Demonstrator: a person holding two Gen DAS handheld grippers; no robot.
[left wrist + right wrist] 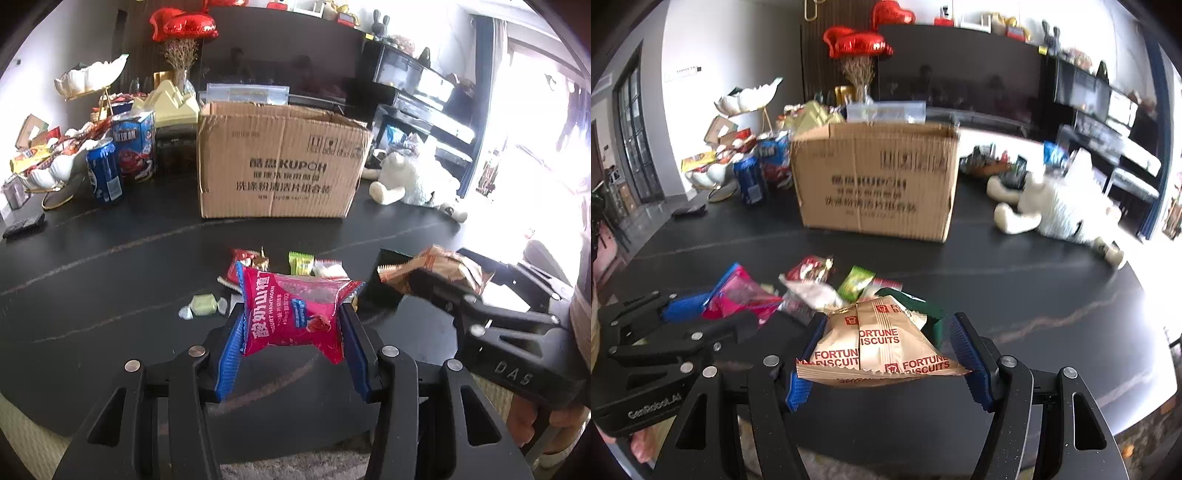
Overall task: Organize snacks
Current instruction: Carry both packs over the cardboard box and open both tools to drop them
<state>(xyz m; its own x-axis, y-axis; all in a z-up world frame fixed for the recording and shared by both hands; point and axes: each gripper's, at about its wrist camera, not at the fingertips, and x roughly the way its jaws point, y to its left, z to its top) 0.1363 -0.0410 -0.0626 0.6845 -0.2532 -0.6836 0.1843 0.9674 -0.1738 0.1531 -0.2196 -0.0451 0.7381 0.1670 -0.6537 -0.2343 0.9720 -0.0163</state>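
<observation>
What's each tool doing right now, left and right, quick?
Left tool: shut on the pink yogurt hawthorn packet, held above the table.
Right tool: shut on the Fortune Biscuits packet, also lifted.

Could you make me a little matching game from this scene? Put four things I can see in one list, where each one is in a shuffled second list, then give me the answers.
Things:
1. pink hawthorn packet
2. Fortune Biscuits packet
3. blue can
4. white plush toy

Places:
A. lying on the table to the right of the cardboard box
B. clamped in the left gripper
C. standing on the table to the left of the box
D. clamped in the right gripper

Pairs: 1-B, 2-D, 3-C, 4-A
</observation>
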